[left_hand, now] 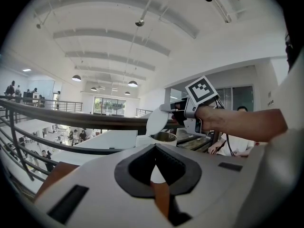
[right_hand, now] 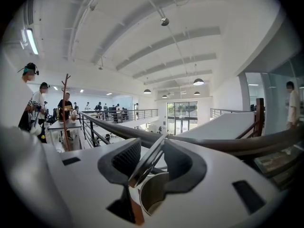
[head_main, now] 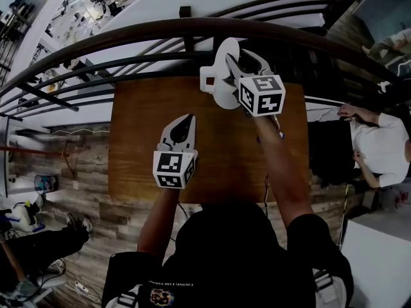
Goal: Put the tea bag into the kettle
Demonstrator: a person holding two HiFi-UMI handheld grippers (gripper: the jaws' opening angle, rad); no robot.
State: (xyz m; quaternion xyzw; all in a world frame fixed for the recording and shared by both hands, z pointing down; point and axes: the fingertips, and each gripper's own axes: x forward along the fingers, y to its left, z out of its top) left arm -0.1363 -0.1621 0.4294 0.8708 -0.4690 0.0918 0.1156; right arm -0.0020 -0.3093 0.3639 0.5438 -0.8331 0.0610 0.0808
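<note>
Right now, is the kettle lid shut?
No, the right tool holds the kettle lid tilted up, and the open steel mouth of the kettle shows below it.

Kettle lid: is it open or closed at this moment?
Open. The right gripper is shut on the lid, raised on edge; the kettle shows its steel inside.

The left hand-held gripper (left_hand: pixel 155 148) has its jaws together at the tips. A small white shape in the gap below them can't be identified. Just beyond is an open kettle (left_hand: pixel 164 137), its white lid (left_hand: pixel 156 121) tilted up and pinched by the right hand-held gripper (left_hand: pixel 170 112). A dark railing (left_hand: pixel 71 118) runs behind.
</note>
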